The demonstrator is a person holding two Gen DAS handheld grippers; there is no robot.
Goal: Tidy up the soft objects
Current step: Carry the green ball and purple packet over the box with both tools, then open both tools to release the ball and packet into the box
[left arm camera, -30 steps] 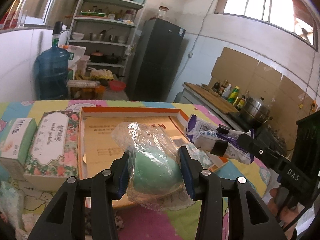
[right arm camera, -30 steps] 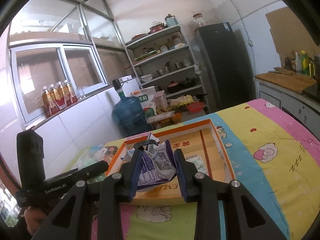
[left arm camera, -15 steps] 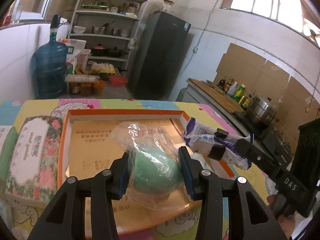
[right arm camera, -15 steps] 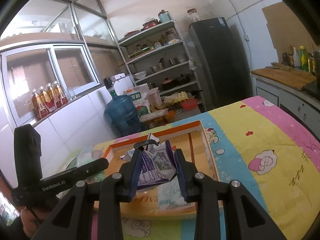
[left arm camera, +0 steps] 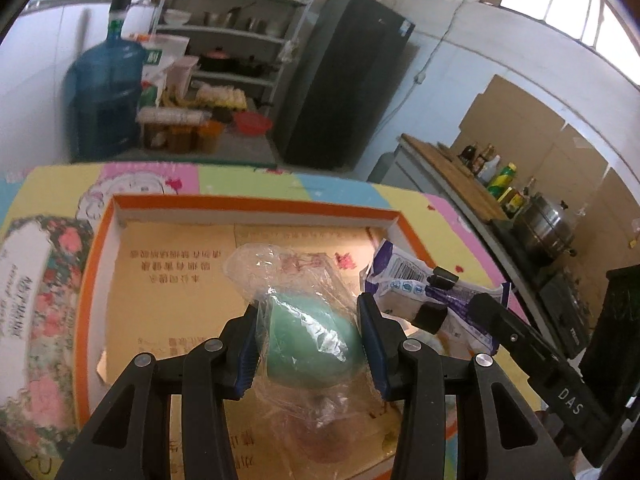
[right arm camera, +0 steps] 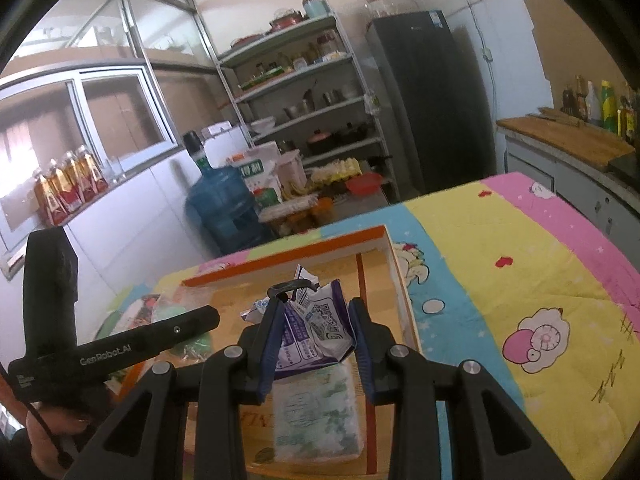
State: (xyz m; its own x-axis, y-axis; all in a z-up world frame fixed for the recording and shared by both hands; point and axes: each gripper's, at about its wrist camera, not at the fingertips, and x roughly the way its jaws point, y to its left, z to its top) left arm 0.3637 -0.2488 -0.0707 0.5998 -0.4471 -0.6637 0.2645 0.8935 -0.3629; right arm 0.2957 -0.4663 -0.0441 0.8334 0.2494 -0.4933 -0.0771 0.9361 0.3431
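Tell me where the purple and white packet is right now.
The purple and white packet is clamped in the right tool, held above the orange-rimmed box, just right of the bagged green sponge.

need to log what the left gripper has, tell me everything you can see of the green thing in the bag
The green thing is a smooth, rounded, egg-like lump, pale mint, soft-looking. It sits inside a clear, crinkled plastic bag whose loose top stands up past it. The left gripper is shut on it, blue pads pressing the bag at both sides. It is held above the orange-rimmed box.
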